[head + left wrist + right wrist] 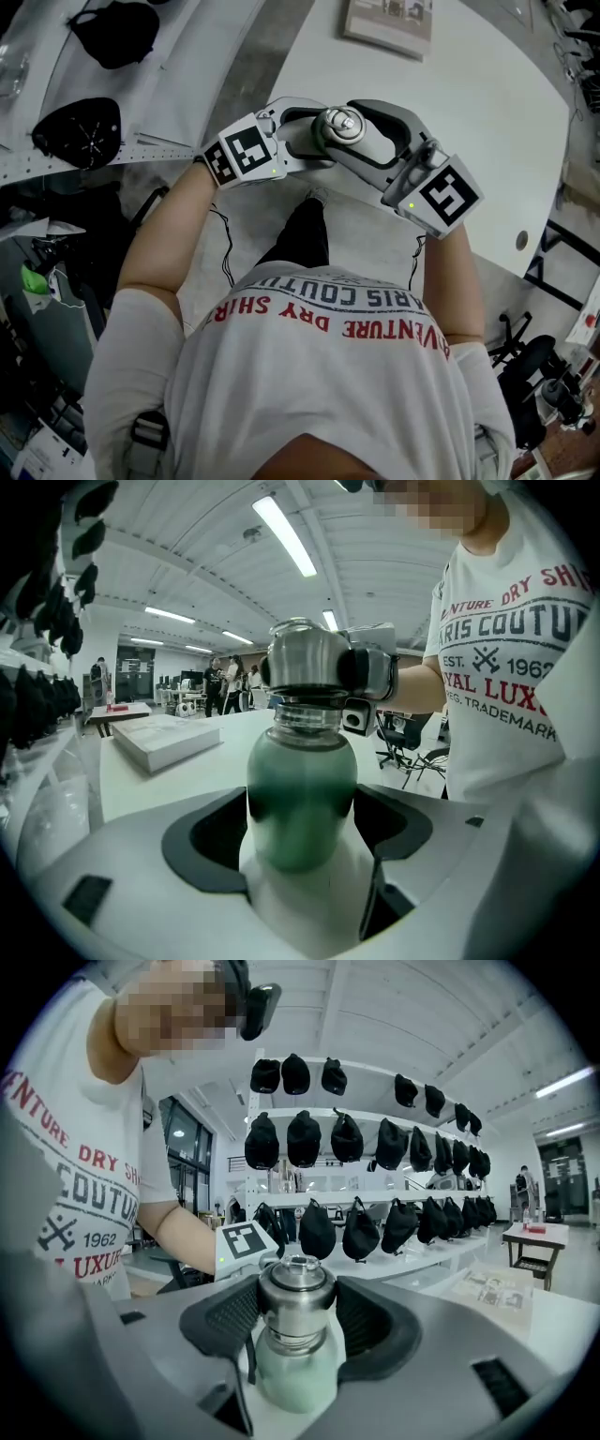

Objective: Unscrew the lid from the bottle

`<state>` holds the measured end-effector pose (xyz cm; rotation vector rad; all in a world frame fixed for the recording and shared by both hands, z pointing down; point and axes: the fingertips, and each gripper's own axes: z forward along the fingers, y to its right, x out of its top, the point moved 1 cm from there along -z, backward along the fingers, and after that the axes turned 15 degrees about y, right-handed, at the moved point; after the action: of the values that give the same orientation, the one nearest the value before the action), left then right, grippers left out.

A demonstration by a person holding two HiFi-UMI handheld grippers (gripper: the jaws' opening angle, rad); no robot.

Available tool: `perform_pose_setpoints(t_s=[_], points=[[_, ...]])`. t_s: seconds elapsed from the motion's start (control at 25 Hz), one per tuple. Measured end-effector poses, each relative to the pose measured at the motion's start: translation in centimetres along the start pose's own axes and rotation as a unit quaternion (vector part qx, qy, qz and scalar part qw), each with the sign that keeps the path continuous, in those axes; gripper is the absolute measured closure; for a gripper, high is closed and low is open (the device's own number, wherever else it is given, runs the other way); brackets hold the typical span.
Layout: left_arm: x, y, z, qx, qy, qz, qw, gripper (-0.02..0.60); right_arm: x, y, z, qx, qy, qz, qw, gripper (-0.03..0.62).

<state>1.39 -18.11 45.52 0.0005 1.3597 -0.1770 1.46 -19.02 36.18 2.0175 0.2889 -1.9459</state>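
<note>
I hold a green bottle (301, 799) with a steel lid (306, 658) upright between both grippers, above the near edge of the white table (478, 94). My left gripper (300, 832) is shut on the bottle's green body, one pad on each side. My right gripper (296, 1321) comes from the opposite side, and its dark ribbed pads (225, 1321) press on the steel lid (295, 1299). From above, in the head view, only the lid (339, 125) shows, with the left gripper (302, 142) and the right gripper (373, 133) meeting around it. The bottle's base is hidden.
A booklet (389, 23) lies at the table's far side and shows as a thick white book (169, 738) in the left gripper view. White shelves with several black caps (375, 1138) stand to the left (112, 33). People stand far back in the room.
</note>
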Motion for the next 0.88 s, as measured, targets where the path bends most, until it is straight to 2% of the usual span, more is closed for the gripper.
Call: perform_pose_setpoints(t_s=[0.16, 0.36, 0.48, 0.6, 0.64, 0.76, 0.88], points=[[0.9, 0.0, -0.5, 0.022, 0.020, -0.008, 0.9995, 0.225, 1.5, 0.6, -0.9, -0.017, 0.029, -0.002, 0.999, 0.338], [1.9, 0.7, -2.3, 0.059, 0.028, -0.002, 0.9978, 0.225, 4.2, 1.1, -2.3, -0.070, 0.064, -0.002, 0.996, 0.338], [3.2, 1.3, -3.7, 0.103, 0.039, -0.004, 0.9938, 0.227, 5.6, 0.6, -3.7, -0.098, 0.076, -0.010, 0.992, 0.338], [5.6, 2.7, -5.1, 0.140, 0.079, -0.028, 0.9866, 0.232, 6.9, -0.5, -5.5, -0.132, 0.086, -0.012, 0.987, 0.338], [6.5, 3.2, -5.6, 0.152, 0.092, -0.033, 0.9835, 0.258, 7.4, -1.1, -6.1, -0.142, 0.090, -0.011, 0.986, 0.338], [9.4, 4.6, -7.0, 0.196, 0.123, -0.039, 0.9721, 0.397, 8.8, -3.0, -7.7, -0.162, 0.103, -0.009, 0.981, 0.338], [12.3, 6.8, -7.9, 0.225, 0.150, -0.050, 0.9614, 0.453, 10.1, -5.3, -9.3, -0.173, 0.109, -0.013, 0.979, 0.338]])
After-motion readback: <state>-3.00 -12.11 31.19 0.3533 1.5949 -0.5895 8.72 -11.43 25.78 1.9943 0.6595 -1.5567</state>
